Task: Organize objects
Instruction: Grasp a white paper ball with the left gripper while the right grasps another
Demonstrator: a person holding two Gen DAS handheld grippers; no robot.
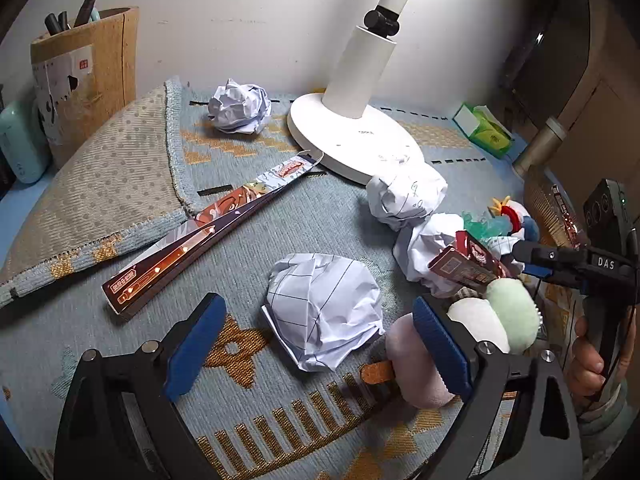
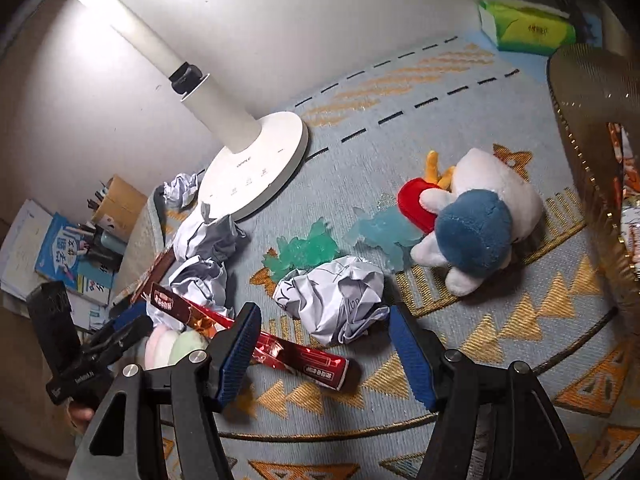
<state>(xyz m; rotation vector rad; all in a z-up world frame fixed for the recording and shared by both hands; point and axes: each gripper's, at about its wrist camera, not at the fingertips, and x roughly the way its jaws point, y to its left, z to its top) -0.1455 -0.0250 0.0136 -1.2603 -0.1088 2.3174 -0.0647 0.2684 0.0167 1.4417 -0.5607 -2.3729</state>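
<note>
My left gripper (image 1: pixel 318 346) is open, and a crumpled ball of lined paper (image 1: pixel 324 312) lies on the mat between its blue pads (image 1: pixel 196 344) without touching them. A pink, white and green plush (image 1: pixel 480 332) sits just outside its right pad. My right gripper (image 2: pixel 326 354) is open low over the mat. A red snack packet (image 2: pixel 304 360) runs under its left finger, and another paper ball (image 2: pixel 336 300) lies just ahead of it. In the left wrist view the right gripper (image 1: pixel 532 258) reaches in from the right beside that packet (image 1: pixel 464 264).
A white lamp base (image 1: pixel 352 136) stands at the back with more paper balls (image 1: pixel 240 104) around it. A long printed box (image 1: pixel 208 232) lies at the left. A white and blue plush (image 2: pixel 480 224), green jelly toys (image 2: pixel 304 252), a tissue pack (image 2: pixel 528 28) and a gold mesh basket (image 2: pixel 592 160) are at the right.
</note>
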